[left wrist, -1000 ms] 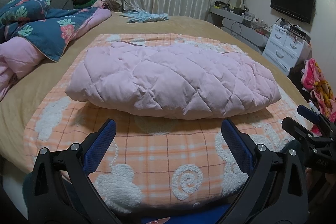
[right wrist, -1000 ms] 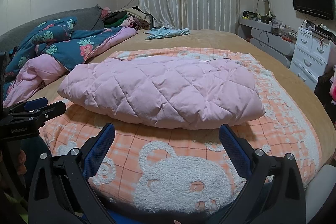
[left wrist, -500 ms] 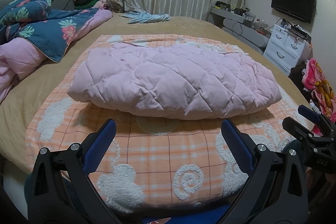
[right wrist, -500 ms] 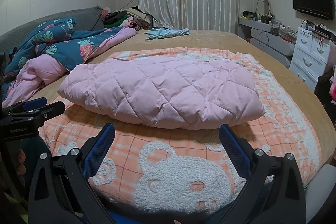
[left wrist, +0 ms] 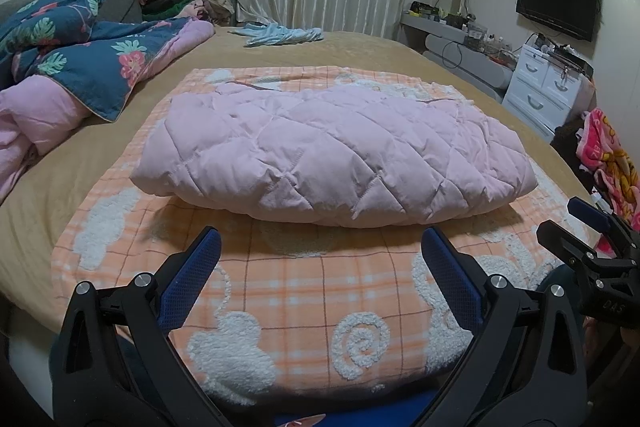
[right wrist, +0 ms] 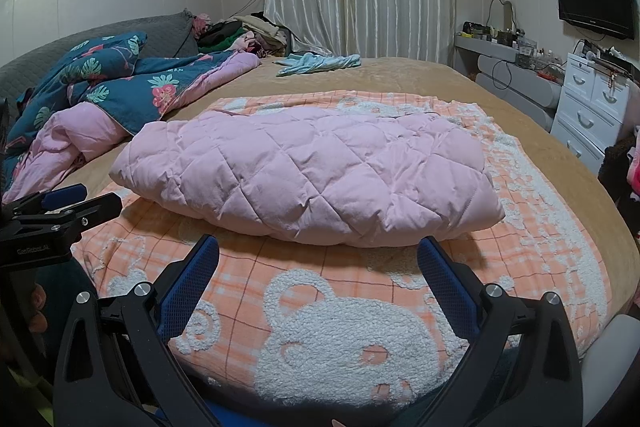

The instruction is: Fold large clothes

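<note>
A pink quilted jacket [left wrist: 332, 151] lies folded into a thick bundle on an orange checked blanket [left wrist: 304, 291] on the bed; it also shows in the right wrist view [right wrist: 312, 171]. My left gripper [left wrist: 320, 247] is open and empty, held over the blanket's near edge, short of the jacket. My right gripper [right wrist: 318, 251] is open and empty at the same near edge. Each gripper shows in the other's view: the right one at the far right [left wrist: 588, 227], the left one at the far left [right wrist: 68, 205].
A blue floral duvet with pink lining [left wrist: 80, 67] is heaped on the bed's left side. A light blue garment [left wrist: 280, 35] lies at the far end. White drawers [left wrist: 548, 87] and a wall TV [left wrist: 556, 1] stand at the right. A pink patterned cloth [left wrist: 608, 155] hangs at the bed's right.
Both grippers stay open and almost still. The left wrist view has shifted very slightly; the jacket has not moved.
</note>
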Demonstrator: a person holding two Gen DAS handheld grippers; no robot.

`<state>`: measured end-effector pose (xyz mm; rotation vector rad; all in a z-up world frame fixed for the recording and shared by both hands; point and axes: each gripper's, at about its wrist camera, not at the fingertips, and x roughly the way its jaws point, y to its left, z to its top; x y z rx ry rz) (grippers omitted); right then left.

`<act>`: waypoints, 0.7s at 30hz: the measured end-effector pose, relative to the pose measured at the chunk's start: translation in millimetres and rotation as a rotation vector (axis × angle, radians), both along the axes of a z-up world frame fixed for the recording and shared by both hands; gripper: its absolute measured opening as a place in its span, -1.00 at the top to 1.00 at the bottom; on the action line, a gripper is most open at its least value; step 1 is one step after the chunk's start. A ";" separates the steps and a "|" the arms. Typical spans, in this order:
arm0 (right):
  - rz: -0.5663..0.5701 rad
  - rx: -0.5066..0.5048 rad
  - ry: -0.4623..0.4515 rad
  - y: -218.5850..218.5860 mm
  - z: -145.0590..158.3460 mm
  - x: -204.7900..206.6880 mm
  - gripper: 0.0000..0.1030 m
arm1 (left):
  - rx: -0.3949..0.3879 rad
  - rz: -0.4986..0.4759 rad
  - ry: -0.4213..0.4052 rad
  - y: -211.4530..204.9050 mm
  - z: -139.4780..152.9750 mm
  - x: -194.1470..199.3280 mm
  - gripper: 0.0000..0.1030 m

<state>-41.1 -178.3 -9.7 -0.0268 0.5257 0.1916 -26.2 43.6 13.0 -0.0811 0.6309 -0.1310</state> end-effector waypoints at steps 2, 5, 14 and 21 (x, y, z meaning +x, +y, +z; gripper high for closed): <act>0.001 0.000 0.001 0.0 0.4 -0.1 -0.92 | 0.000 0.002 0.000 0.9 0.1 -0.1 -0.82; 0.001 0.000 0.000 0.1 0.3 0.0 -0.92 | 0.001 0.004 0.002 2.6 0.4 -0.5 -0.82; 0.003 -0.003 0.004 0.9 0.2 0.2 -0.92 | 0.005 0.003 0.002 4.3 1.0 -0.9 -0.82; 0.006 -0.008 0.000 2.0 0.9 2.1 -0.92 | 0.013 0.004 0.005 3.5 -0.1 -0.3 -0.82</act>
